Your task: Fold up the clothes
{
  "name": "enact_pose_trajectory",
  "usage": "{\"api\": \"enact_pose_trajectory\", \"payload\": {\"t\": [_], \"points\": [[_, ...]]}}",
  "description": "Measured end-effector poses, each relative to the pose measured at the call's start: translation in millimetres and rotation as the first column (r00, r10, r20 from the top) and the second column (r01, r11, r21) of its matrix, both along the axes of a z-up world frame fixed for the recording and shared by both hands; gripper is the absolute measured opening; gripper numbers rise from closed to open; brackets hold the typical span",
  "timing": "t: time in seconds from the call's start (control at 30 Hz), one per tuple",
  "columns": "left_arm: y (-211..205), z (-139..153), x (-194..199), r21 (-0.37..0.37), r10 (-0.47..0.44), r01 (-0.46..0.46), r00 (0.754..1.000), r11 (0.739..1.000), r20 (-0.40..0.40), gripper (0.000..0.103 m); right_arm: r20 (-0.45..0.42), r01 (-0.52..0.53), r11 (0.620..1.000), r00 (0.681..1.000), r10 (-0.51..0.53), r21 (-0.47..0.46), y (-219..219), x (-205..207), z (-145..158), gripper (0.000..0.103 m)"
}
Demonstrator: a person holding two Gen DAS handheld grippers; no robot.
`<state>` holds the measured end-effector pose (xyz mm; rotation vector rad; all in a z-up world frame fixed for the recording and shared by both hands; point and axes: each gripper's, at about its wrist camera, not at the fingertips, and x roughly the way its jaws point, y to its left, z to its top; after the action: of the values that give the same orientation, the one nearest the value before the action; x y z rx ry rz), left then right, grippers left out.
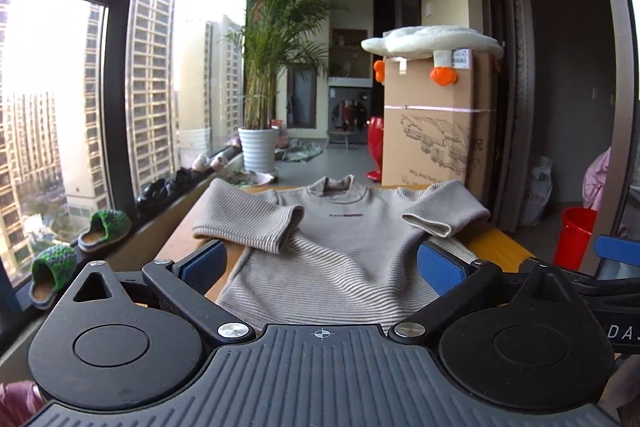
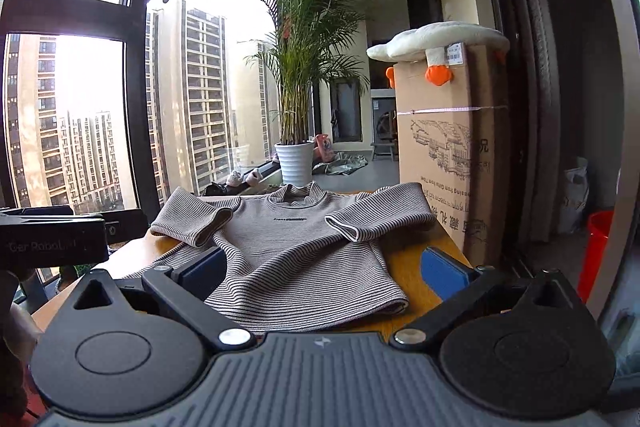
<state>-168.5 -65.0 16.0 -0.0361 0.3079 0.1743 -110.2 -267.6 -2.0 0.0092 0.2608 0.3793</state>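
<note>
Your worktop (image 2: 404,269), orange-brown wood, beside the cardboard box (image 2: 448,163). On it lies one striped grey sweater (image 2: 296,255), front up, both sleeves folded inward, collar toward the potted palm (image 2: 295,163).

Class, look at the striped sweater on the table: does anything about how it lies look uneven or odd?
The sweater has both sleeves folded inward, but its hem bunches unevenly at the near edge of the table.
</note>
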Motion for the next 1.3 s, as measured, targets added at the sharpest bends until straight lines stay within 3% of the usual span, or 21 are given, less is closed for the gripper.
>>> {"api": "enact_pose_trajectory", "payload": {"t": [0.17,0.37,0.67,1.3], "points": [[10,0,-1,-0.04,0.017,-0.02,0.997,0.999,-0.072,0.103,-0.049,0.015,1.0,0.999,-0.015,-0.002,-1,0,1,0.103],[17,-10,-4,-0.031,0.022,-0.027,0.99,0.999,-0.14,0.103,-0.094,0.005,0.999,0.996,-0.008,-0.033,5,0,-4,0.103],[17,-21,3,-0.053,0.028,-0.039,0.98,0.998,-0.198,0.103,-0.198,-0.024,0.998,0.98,0.012,-0.06,14,12,-14,0.103],[10,-33,17,-0.069,0.006,-0.025,0.965,0.997,-0.26,0.103,-0.269,-0.043,0.997,0.963,0.025,-0.059,16,20,-24,0.103]]}}
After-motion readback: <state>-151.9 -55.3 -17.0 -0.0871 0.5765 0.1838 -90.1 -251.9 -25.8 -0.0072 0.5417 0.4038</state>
